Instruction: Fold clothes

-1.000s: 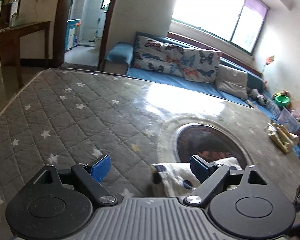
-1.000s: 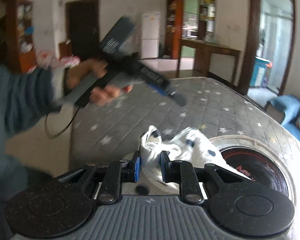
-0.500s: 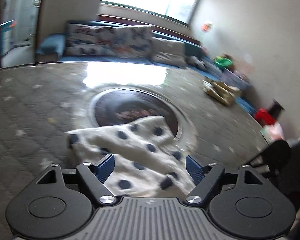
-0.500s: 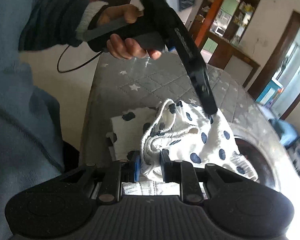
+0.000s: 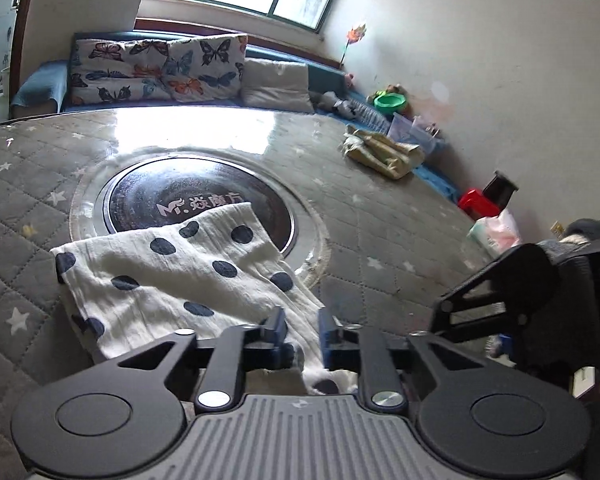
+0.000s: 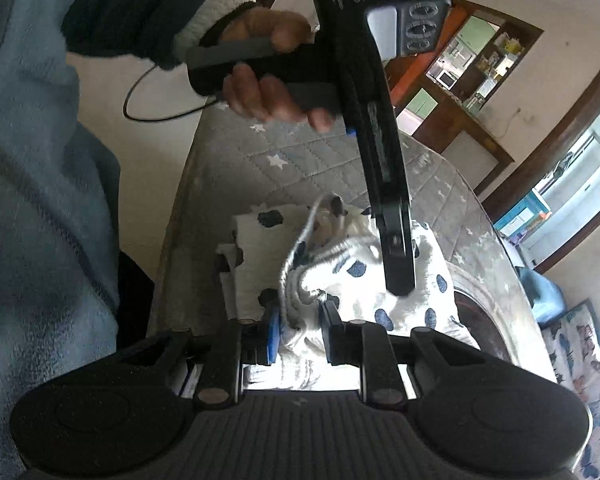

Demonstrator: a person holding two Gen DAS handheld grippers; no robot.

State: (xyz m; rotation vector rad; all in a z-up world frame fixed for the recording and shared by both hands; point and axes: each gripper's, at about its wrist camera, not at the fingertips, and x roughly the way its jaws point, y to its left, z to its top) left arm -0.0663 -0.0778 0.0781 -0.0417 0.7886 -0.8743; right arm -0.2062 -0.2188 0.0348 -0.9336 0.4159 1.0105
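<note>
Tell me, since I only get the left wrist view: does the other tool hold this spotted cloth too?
Observer: Yes. The right gripper has its fingers shut on the spotted cloth, at its gathered elastic edge.
Visitor: Is it all one bunch?
Observer: No. A flat spotted piece lies under the bunched part, nearer the table edge.
Visitor: Who works the tools?
Observer: A person in a blue fleece top.
</note>
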